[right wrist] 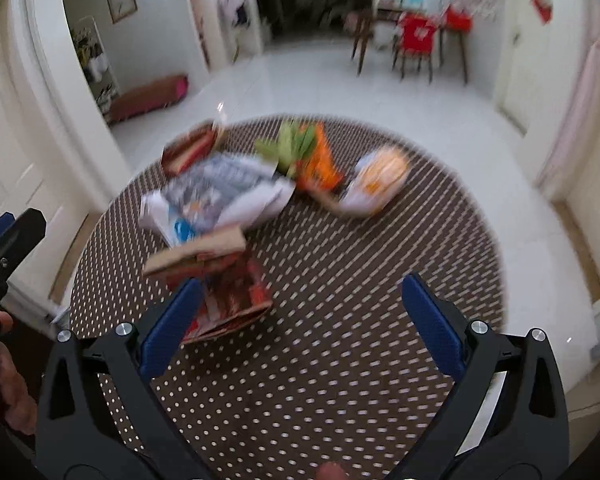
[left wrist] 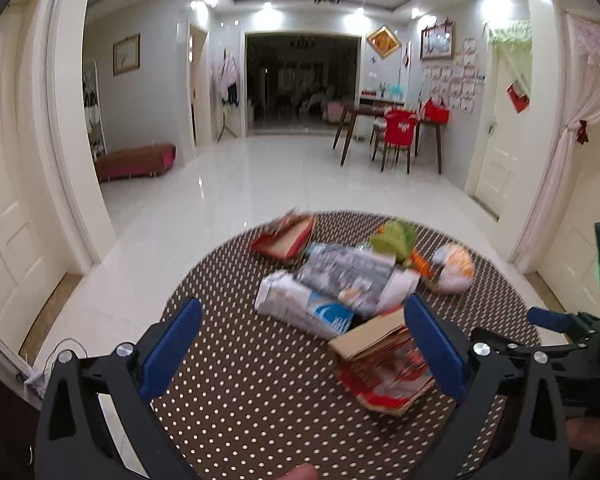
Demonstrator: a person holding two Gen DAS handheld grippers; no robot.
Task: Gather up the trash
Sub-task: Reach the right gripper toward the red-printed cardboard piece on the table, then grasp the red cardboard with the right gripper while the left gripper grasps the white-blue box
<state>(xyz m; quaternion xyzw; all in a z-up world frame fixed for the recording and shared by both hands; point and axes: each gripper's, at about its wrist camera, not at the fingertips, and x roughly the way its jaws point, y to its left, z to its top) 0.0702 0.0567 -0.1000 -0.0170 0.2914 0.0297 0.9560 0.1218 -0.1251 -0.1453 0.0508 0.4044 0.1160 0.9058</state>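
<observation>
A round table (left wrist: 228, 420) with a brown, white-dotted cover is filling the lower half of both views, and the trash is sitting in a loose heap toward its middle. Nearest the grippers, a flattened red and tan carton (left wrist: 380, 364) is lying on the cloth; behind it a crumpled white and grey printed wrapper (left wrist: 332, 284) is sprawling across the centre. At the far edge a red box (left wrist: 286, 236) is resting with its open side up, a green and orange snack bag (left wrist: 396, 242) is lying beside it, and a white and orange packet (left wrist: 454, 268) is sitting furthest right. The right wrist view is badly smeared with blur, so finer detail there cannot be made out.

Beyond the table, a glossy white floor (left wrist: 260, 172) is running back to a dark doorway (left wrist: 302, 80), with a wooden dining table and a red-covered chair (left wrist: 398, 128) standing off to the right.

The left gripper (left wrist: 304, 354) is hovering low over the near side of the table, jaws spread wide and empty, its right blue pad just beside the carton. The right gripper (right wrist: 300, 322) is hanging alongside, tongs equally released with nothing between them, its left pad overlapping the same carton (right wrist: 224, 292) in view; whether it is touching cannot be told.
</observation>
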